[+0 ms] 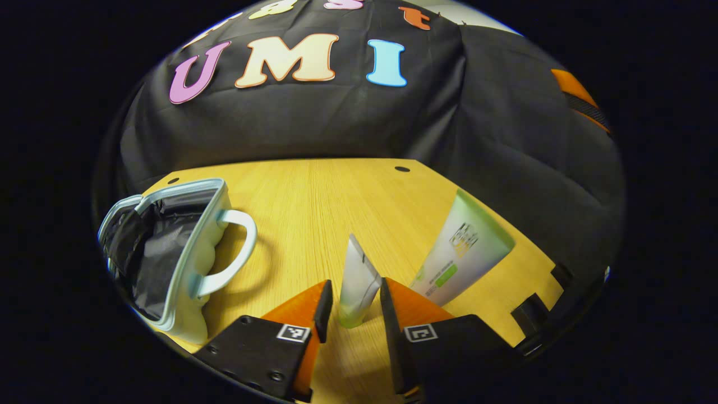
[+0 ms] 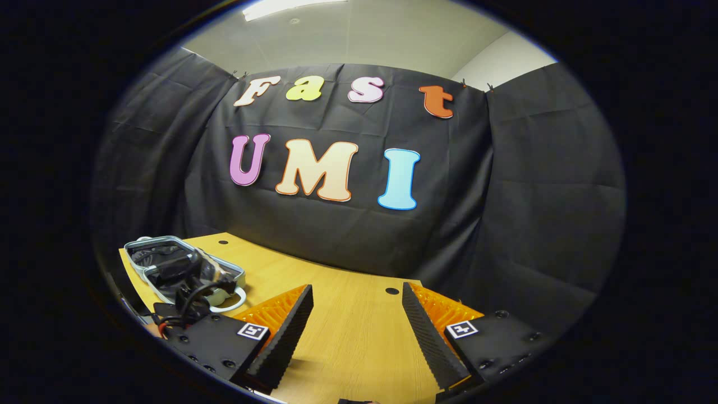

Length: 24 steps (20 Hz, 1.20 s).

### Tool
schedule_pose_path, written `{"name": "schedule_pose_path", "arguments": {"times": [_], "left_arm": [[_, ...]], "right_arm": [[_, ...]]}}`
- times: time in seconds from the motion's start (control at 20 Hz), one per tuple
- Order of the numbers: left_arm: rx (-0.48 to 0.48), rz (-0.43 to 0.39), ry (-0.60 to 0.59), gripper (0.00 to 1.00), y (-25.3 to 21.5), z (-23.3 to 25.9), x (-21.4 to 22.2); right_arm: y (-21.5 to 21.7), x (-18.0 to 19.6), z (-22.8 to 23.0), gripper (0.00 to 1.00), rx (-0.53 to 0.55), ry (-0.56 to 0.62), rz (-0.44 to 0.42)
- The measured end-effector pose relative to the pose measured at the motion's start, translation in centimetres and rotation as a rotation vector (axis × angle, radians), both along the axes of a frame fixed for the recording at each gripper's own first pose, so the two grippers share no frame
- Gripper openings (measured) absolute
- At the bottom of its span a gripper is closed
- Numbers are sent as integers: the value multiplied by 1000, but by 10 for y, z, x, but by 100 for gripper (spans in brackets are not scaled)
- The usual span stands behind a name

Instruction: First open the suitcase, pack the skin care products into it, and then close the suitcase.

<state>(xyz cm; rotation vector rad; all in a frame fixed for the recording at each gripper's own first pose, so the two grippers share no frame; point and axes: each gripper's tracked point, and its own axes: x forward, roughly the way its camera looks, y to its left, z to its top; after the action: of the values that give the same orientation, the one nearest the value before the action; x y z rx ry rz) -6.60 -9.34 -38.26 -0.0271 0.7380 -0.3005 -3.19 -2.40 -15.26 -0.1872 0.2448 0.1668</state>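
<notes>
In the left gripper view the open suitcase (image 1: 168, 252) sits at about nine o'clock on the wooden table (image 1: 314, 196), its dark lining exposed and its pale handle (image 1: 235, 252) turned toward the middle of the table. The left gripper (image 1: 354, 306) is at six o'clock, and a small pale tube (image 1: 358, 283) stands upright between its fingers; the fingers lie close on either side of it, though whether both press on it cannot be told. Just beside, at about four o'clock, a larger green-and-white tube (image 1: 463, 249) leans tilted. In the right gripper view the suitcase (image 2: 185, 269) lies at eight o'clock, well apart from the right gripper (image 2: 357, 325), whose fingers stand wide apart over bare table (image 2: 353, 348).
</notes>
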Motion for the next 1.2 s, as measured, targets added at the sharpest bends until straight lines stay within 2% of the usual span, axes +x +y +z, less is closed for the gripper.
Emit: {"name": "schedule_pose_path", "arguments": {"times": [0.05,0.15,0.25,0.65,0.9,1.15,1.2], "left_arm": [[11,0,20,34,1,-6,-1],[11,-8,21,21,0,-5,0],[4,-9,59,17,2,-2,-6],[6,47,6,16,36,71,-4],[39,108,-32,16,71,119,-11],[49,183,-48,16,102,148,-20],[49,199,-50,16,108,151,-22]], "right_arm": [[2,0,-1,99,1,2,9],[8,-2,-7,99,13,9,28],[19,-2,-19,99,39,32,51],[78,-10,-100,100,122,171,173],[88,-16,-175,99,101,300,167],[90,-15,-221,99,89,388,150],[92,-15,-229,97,85,401,151]]}}
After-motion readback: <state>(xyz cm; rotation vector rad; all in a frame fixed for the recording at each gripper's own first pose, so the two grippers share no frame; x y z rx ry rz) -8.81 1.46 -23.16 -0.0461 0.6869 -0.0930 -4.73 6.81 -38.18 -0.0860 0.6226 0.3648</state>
